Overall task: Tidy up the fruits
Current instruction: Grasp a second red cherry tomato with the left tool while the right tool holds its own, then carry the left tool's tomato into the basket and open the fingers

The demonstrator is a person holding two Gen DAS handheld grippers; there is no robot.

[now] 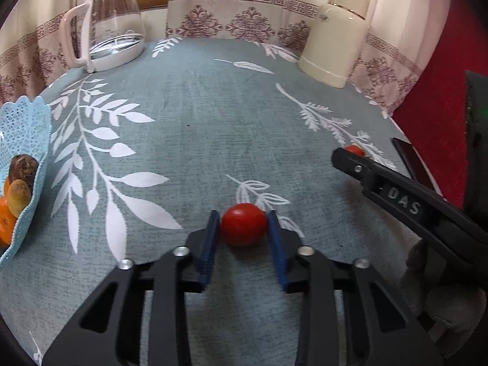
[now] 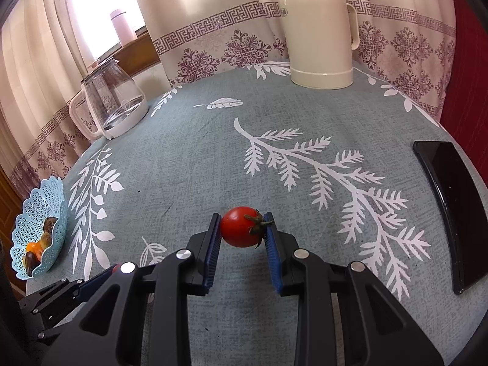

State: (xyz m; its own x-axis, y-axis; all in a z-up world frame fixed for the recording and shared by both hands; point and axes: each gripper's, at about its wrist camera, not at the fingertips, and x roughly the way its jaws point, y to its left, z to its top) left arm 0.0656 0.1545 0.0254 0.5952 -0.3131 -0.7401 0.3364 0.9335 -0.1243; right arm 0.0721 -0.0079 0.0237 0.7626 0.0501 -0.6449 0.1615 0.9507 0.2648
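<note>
The left tongs sit at the bottom centre of the left wrist view, their blue pads pressed on either side of a stemless cherry tomato that rests on the worktop. The right tongs, at the bottom centre of the right wrist view, are clenched on a stemmed cherry tomato, its green calyx turned against the right-hand pad. In the left wrist view the right tongs also reach in from the right edge, with a bit of red showing at their tip. In the right wrist view the left tongs appear at the lower left corner, a sliver of red beside them.

The worktop is covered with a grey-blue cloth printed with white leaf sprays. At the left edge of both views stands a pale blue lattice basket holding orange, yellowish and dark brown fruits; it is well apart from both tomatoes. A black phone lies flat at the right side of the right wrist view.

Farther back, a clear glass kettle with a white handle stands in the upper left, and a cream thermos jug stands in the upper right, both at the worktop's far edge before patterned curtains. A pink bottle stands on the window sill behind.
</note>
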